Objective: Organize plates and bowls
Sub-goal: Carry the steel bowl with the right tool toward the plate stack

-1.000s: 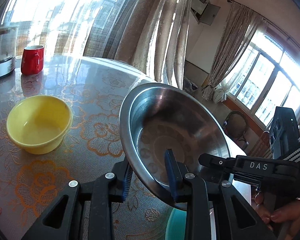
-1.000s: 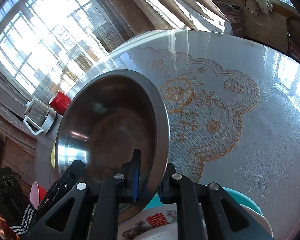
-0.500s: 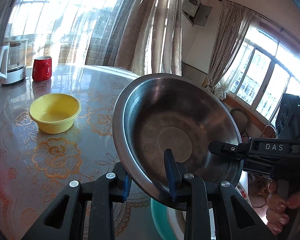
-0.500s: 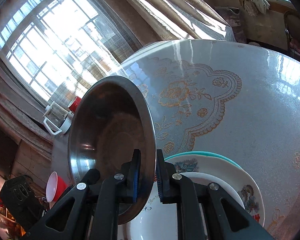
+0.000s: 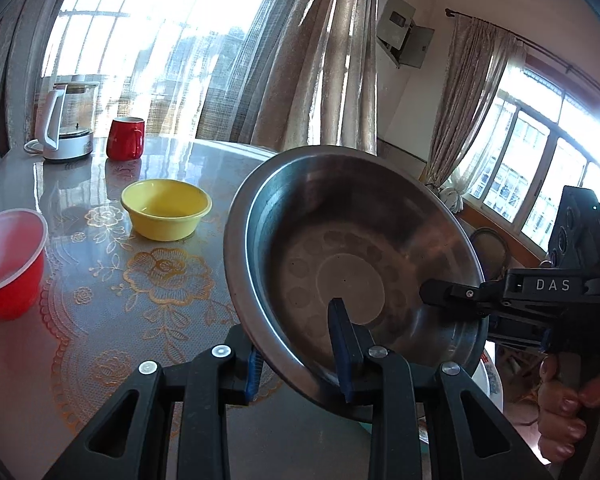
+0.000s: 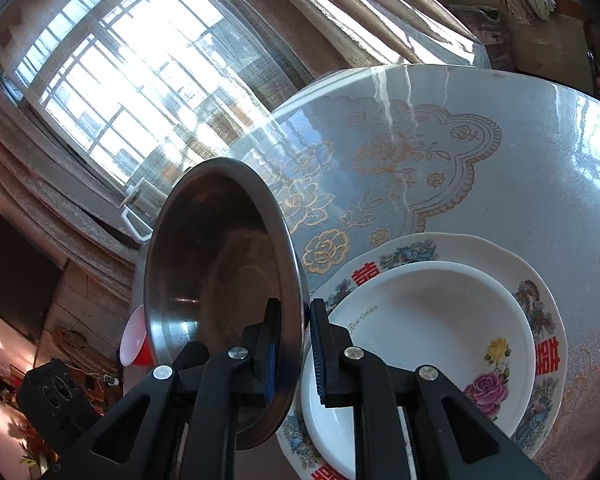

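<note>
A red bowl point(image 5: 8, 260) and a yellow bowl point(image 5: 166, 209) are sitting on the tabletop point(image 5: 112, 344). The left claw point(image 5: 298, 350) is pinching the steel bowl's point(image 5: 352, 268) near rim, holding it tilted above the tabletop. The right claw point(image 6: 294, 346) is clamping its opposite rim, above a white bowl point(image 6: 428, 340) resting on a flowered plate point(image 6: 540, 320).

My left camera looks low across the table point(image 5: 100, 320) toward the curtains; my right tilts over it from the opposite side. Both sit close on the steel bowl point(image 5: 352, 264).
</note>
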The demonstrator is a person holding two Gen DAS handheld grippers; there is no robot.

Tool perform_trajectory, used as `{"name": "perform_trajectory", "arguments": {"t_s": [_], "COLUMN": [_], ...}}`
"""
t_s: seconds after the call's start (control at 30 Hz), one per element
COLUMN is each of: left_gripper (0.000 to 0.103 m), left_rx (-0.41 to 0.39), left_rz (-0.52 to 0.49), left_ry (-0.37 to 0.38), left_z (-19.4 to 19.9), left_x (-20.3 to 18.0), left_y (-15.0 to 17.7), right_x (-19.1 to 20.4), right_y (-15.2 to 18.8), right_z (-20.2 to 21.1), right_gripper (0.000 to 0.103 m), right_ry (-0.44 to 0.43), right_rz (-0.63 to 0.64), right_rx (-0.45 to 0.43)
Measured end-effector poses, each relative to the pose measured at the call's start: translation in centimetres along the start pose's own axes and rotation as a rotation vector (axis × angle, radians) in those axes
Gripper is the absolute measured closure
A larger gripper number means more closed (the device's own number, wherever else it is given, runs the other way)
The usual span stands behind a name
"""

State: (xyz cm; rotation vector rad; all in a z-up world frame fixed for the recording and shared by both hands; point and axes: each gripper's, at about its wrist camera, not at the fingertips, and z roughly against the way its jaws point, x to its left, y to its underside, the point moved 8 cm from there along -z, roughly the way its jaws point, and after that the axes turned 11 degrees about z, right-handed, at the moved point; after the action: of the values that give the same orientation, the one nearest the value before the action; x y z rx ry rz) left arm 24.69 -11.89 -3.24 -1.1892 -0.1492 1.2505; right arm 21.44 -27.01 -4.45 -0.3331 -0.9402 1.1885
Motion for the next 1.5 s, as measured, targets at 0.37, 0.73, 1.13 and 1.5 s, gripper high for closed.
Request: {"name": "perform_trajectory", "arguments": {"t_s": [0.37,0.73,1.13,1.5], "left_gripper": [0.073,0.073,0.073,0.073], "left_rx": [-0.015,-0.052,-0.035,0.011], "left_rz": [0.043,0.098,0.126,0.157], "left_ry": [0.002,-0.09,-0.17,-0.198], "left_z": [3.4,7.7,9.9,9.8], "left_x": [1.0,3.4,5.5,6.5], "left_y": [1.1,2.7,4.9,6.6], "right_x": [1.5,4.5,6.1,5.6], "right_y": [1.5,3.1,6.6,8.7], "right_z": [0.5,-1.0,-2.1,-3.0], "right_gripper": [0.089,0.089,0.089,0.086], "right_ry": [-0.045,-0.147,-0.192,-0.195], "right_rz": [0.02,0.062,0.086,0.067], "right_rx": [0.019,0.086,0.178,0.248]}}
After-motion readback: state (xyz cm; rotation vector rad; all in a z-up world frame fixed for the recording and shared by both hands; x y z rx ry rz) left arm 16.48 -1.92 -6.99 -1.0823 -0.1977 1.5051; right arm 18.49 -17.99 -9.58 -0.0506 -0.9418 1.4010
